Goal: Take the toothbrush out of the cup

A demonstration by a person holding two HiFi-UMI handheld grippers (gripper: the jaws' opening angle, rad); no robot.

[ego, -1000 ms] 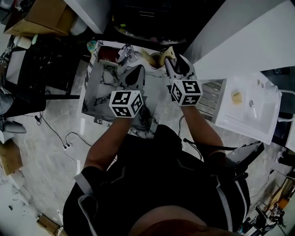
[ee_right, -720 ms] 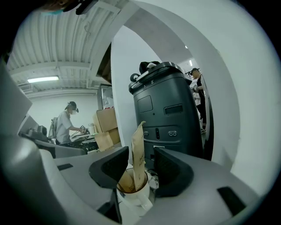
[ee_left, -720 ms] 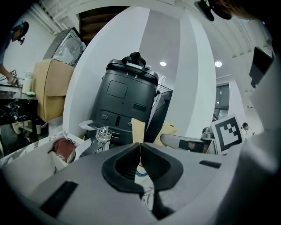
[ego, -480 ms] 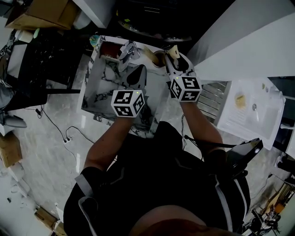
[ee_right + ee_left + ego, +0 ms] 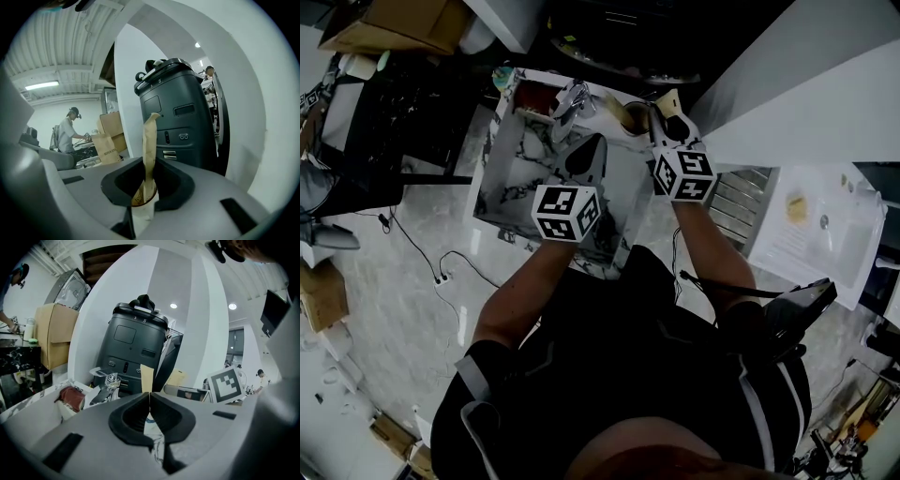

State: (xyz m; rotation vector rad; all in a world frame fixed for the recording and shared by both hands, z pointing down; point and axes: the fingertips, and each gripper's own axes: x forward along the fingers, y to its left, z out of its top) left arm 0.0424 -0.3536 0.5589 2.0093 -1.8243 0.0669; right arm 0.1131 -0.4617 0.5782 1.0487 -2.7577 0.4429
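Note:
A toothbrush in a tan paper wrapper (image 5: 149,140) stands upright in a pale cup (image 5: 142,202). My right gripper (image 5: 149,164) has its jaws closing on the wrapper just above the cup's rim, and the pads touch it on both sides. In the head view the right gripper (image 5: 662,120) reaches over the cup (image 5: 635,116) at the far edge of the marble table (image 5: 520,173); the wrapper's top (image 5: 667,100) pokes up past it. My left gripper (image 5: 586,152) hovers over the marble to the cup's left, shut (image 5: 149,404) with nothing in it.
A shiny metal fixture (image 5: 572,98) and a red-brown item (image 5: 534,97) sit at the table's far left. A tall black machine (image 5: 180,117) stands behind the cup. A person (image 5: 70,131) works at a far bench. A white table (image 5: 811,220) lies to the right.
My right gripper has sunk a little at the cup and its jaws have come in from wide open onto the wrapped toothbrush. The left gripper has stayed where it was.

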